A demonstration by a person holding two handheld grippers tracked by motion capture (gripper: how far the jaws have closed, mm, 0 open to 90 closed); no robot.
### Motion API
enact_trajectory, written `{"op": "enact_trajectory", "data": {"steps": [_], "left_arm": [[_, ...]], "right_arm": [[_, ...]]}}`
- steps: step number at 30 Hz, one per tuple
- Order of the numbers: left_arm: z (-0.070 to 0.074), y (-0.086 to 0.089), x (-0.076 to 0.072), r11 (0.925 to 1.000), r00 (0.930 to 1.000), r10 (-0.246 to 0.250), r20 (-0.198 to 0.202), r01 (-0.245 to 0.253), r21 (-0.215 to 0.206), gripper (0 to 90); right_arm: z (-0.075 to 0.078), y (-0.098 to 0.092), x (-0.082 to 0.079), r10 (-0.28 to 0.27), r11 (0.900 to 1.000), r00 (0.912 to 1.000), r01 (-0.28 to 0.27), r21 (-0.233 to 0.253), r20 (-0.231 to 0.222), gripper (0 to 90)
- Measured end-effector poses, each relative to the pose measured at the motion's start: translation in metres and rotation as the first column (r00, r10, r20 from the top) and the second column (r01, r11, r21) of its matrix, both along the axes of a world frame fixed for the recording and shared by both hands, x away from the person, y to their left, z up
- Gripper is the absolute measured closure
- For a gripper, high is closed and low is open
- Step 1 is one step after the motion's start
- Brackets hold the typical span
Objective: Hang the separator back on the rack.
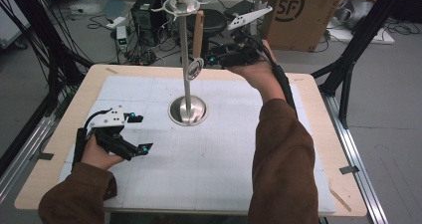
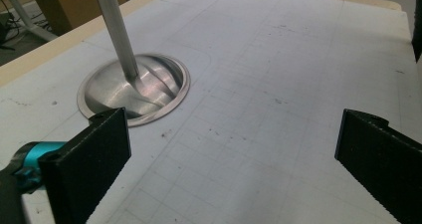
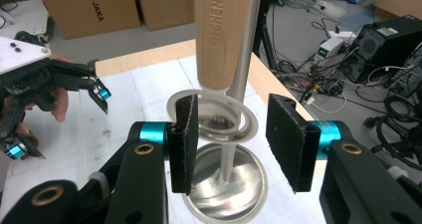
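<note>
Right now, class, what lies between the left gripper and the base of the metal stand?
Bare white gridded mat, seen in the left gripper view between the open left gripper and the stand base.

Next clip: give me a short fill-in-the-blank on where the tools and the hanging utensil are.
1. The wooden-handled utensil hangs beside the metal stand's upright ____.
2. The right tool's jaws stand ____ on either side of the utensil's round metal end.
3. The left tool is open and low over the white ____.
4. The stand's round base is made of ____.

Missing words: pole; open; mat; metal
</note>
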State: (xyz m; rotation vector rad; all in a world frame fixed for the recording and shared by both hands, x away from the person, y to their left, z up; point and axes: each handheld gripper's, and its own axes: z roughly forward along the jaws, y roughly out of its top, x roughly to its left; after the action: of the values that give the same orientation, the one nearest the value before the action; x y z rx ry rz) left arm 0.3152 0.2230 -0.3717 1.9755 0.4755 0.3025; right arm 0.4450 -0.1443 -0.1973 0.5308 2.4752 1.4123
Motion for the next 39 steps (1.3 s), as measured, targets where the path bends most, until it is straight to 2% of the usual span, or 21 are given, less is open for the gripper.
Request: {"op": "enact_trajectory", "data": {"steps": [2, 7, 11, 18, 29, 32, 33, 39], "left_arm": [[0.000, 0.000, 0.000, 1.0000, 1.0000, 0.001, 0.000, -0.001, 0.001, 1.7], [0.000, -0.001, 0.000, 1.0000, 1.0000, 0.001, 0.000, -0.001, 0.003, 1.6], [-0.001, -0.003, -0.001, 1.0000, 1.0000, 0.000, -0.001, 0.000, 0.005, 1.7], [0.000, -0.002, -0.001, 0.9999, 1.0000, -0.003, -0.003, 0.003, 0.010, 1.6], [-0.001, -0.004, -0.001, 0.9999, 1.0000, -0.004, -0.005, 0.004, 0.016, 1.6], [-0.001, -0.005, -0.001, 0.9997, 0.9999, -0.009, -0.006, 0.009, 0.021, 1.6], [-0.001, -0.005, -0.001, 0.9997, 0.9999, -0.011, -0.006, 0.011, 0.020, 1.6], [-0.001, -0.004, -0.001, 0.9999, 1.0000, -0.005, -0.008, 0.005, 0.013, 1.6]], "right_arm": [[0.001, -0.001, -0.003, -0.002, 1.000, 1.0000, 0.002, -0.005, -0.007, 55.3], [0.004, -0.002, -0.010, 0.008, 1.000, 0.9999, -0.008, -0.010, 0.010, 52.0], [0.005, -0.002, -0.016, 0.020, 0.999, 0.9995, -0.019, -0.034, 0.026, 50.8], [0.003, -0.007, -0.024, 0.021, 0.998, 0.9996, -0.020, -0.060, 0.017, 48.4], [0.000, -0.020, -0.034, 0.010, 0.999, 0.9996, -0.009, -0.037, 0.025, 45.3], [-0.003, -0.022, -0.037, 0.007, 0.999, 0.9997, -0.006, -0.033, 0.022, 43.0], [-0.003, -0.022, -0.039, 0.005, 0.999, 1.0000, -0.005, -0.034, 0.005, 42.4], [-0.009, -0.026, -0.048, 0.023, 0.999, 0.9996, -0.022, -0.023, 0.015, 41.7]]}}
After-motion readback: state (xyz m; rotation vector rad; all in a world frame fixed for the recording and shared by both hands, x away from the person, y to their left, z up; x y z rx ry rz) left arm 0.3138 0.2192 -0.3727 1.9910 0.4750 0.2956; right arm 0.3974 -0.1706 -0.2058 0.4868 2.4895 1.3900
